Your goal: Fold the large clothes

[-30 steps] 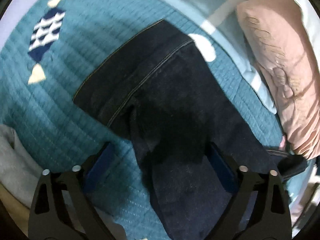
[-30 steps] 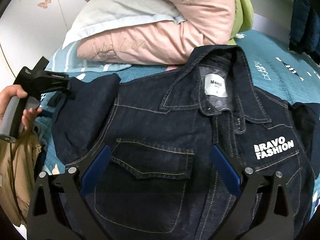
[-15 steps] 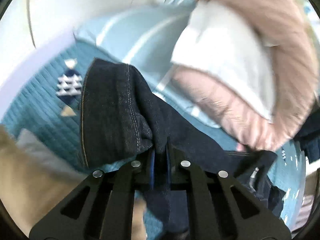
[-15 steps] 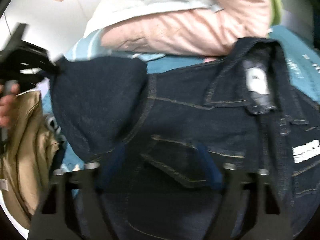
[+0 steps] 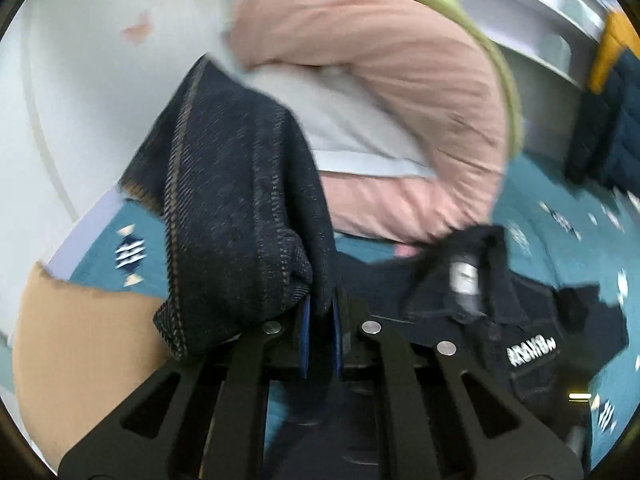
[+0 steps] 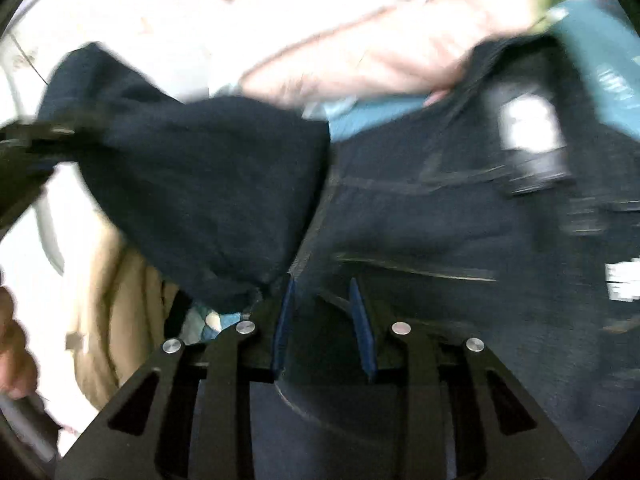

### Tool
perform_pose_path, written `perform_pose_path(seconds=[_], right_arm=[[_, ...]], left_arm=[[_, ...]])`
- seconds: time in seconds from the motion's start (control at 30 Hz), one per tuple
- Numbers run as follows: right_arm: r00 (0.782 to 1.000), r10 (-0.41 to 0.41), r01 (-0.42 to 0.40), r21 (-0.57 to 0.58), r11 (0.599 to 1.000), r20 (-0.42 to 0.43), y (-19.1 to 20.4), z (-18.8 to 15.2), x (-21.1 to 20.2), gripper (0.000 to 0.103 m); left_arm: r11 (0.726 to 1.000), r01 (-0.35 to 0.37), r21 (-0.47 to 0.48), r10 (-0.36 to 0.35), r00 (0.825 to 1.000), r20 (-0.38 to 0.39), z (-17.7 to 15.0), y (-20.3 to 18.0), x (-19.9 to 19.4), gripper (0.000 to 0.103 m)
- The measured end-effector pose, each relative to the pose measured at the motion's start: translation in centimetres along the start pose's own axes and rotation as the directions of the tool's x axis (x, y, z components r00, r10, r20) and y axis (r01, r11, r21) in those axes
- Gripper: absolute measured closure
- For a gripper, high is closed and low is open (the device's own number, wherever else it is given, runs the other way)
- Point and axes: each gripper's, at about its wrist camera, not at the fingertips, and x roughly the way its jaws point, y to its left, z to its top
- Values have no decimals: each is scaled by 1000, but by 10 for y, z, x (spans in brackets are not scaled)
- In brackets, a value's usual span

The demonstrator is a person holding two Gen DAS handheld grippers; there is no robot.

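A dark denim jacket (image 6: 420, 232) lies front up on the teal bedspread (image 5: 560, 220), its white neck label (image 6: 528, 124) showing. My left gripper (image 5: 320, 304) is shut on the jacket's sleeve (image 5: 240, 200) and holds it lifted off the bed, the cuff flopped over to the left. In the right wrist view this sleeve (image 6: 200, 184) stretches from the left gripper (image 6: 24, 148) at the left edge down to the jacket's shoulder. My right gripper (image 6: 322, 300) sits low over the jacket beside the sleeve seam. Its jaws are closing with a fold of denim between them, a gap still showing.
Pink and pale pillows (image 5: 380, 80) are piled at the head of the bed, against a white wall. A tan garment (image 5: 80, 360) lies at the bed's left side. A person's hand (image 6: 12, 344) shows at the left edge. Dark clothing (image 5: 608, 132) hangs at far right.
My left gripper shut on the sleeve and lifted it up and across toward the jacket body. My right gripper shifted toward the sleeve seam and its jaws narrowed from wide open.
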Motion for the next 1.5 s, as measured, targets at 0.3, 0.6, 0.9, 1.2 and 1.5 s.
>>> perform_pose_path(seconds=[0.3, 0.6, 0.9, 1.2, 1.5], right_arm=[[871, -406, 332, 278, 902, 278, -156, -47, -203, 73], [836, -491, 223, 666, 712, 246, -314, -109, -275, 68], [863, -376, -24, 770, 637, 338, -379, -111, -273, 56], [818, -524, 60, 870, 489, 238, -399, -114, -278, 51], [820, -470, -15, 833, 553, 327, -426, -102, -271, 46]], left_arm=[[970, 51, 237, -28, 994, -103, -46, -161, 61, 94], [877, 17, 480, 97, 972, -212, -121, -231, 112, 79], [880, 267, 393, -175, 951, -254, -103, -229, 64, 15], [902, 395, 176, -333, 893, -301, -74, -186, 54, 15], [958, 285, -18, -273, 894, -355, -57, -111, 91, 16]])
